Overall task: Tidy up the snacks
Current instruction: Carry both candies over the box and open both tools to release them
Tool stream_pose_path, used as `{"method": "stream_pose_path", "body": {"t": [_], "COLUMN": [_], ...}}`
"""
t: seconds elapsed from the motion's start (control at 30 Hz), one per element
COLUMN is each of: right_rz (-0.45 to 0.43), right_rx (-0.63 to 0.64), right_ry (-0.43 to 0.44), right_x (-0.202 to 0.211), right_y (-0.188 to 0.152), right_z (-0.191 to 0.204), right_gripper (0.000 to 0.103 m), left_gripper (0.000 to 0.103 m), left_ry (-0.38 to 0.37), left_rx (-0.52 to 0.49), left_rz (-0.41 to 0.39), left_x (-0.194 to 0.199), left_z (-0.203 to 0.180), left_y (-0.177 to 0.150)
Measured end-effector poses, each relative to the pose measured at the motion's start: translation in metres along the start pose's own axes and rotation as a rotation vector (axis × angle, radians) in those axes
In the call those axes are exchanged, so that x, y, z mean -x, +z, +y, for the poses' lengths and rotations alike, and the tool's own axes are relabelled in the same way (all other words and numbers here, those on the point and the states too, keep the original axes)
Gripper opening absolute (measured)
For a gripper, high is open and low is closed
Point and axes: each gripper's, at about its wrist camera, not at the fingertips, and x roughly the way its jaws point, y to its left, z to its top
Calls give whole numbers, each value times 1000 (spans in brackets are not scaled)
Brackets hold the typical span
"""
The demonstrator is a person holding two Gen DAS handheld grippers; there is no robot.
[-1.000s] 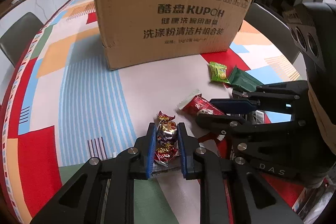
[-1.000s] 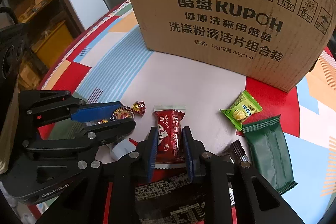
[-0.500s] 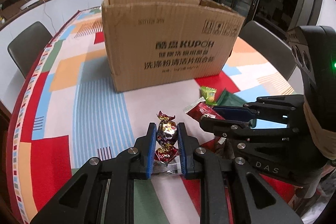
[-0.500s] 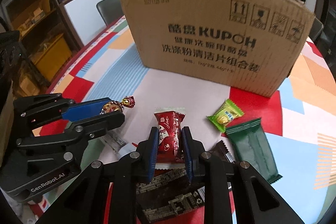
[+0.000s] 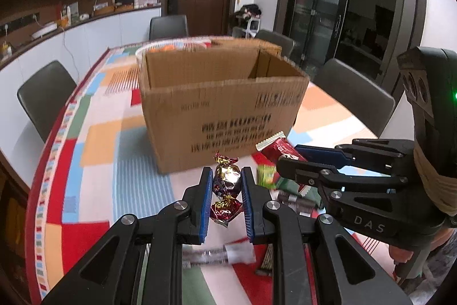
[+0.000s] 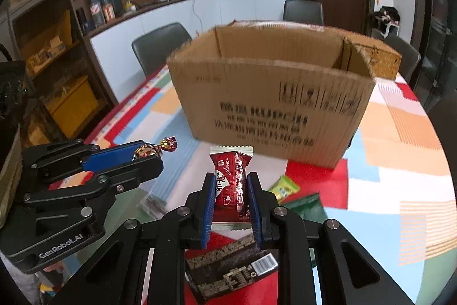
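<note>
1. Snacks first: your left gripper (image 5: pixel 227 192) is clenched on a foil-wrapped candy (image 5: pixel 226 181), and your right gripper (image 6: pixel 230 200) is clenched on a red wafer packet (image 6: pixel 232 180). Both items sit squarely between the blue pads.
2. Change noted: a second ago both snacks were low against the tablecloth (image 5: pixel 94 156); now you have lifted them clear, and each camera looks over the near wall into the cardboard box (image 5: pixel 225 105). My reading is that pickup is done and transfer is under way.
3. Beneath your right gripper, a dark barcoded packet (image 6: pixel 231 267) lies on the table, unsorted.
4. Just beyond, a small green-yellow sachet (image 6: pixel 284 187) and a dark green pouch (image 6: pixel 304 207) lie between your grippers and the box, also unsorted.
5. Farther on, the box stands open-topped on the table. What it contains cannot be seen from here.
6. Judgement: carry both snacks forward past the near rim before letting go; an early release would likely drop them in front of the wall.
</note>
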Motion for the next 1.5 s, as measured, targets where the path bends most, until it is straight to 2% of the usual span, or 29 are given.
{"method": "stream_pose_path", "body": {"t": [0.47,0.77,1.07,1.23,1.5], "right_rz": [-194,-288,-304,-264,-192], "right_rx": [-46,-39,-44,-61,-63], "right_ry": [-33,-61,-69,-52,-93], "right_x": [46,70,68,53,21], "right_y": [51,80,103,118,133], "right_z": [-17,-23,-36,-49,-66], "right_gripper": [23,23,23,23,23], "left_gripper": [21,21,21,21,21], "left_ry": [-6,-9,9,24,34], "left_rx": [-27,-42,-45,-39,-9], "left_rz": [-173,-227,-212,-161,-78], "left_x": [26,30,10,-12,-49], "left_z": [-10,-13,-11,-5,8], "left_y": [64,97,125,137,142]}}
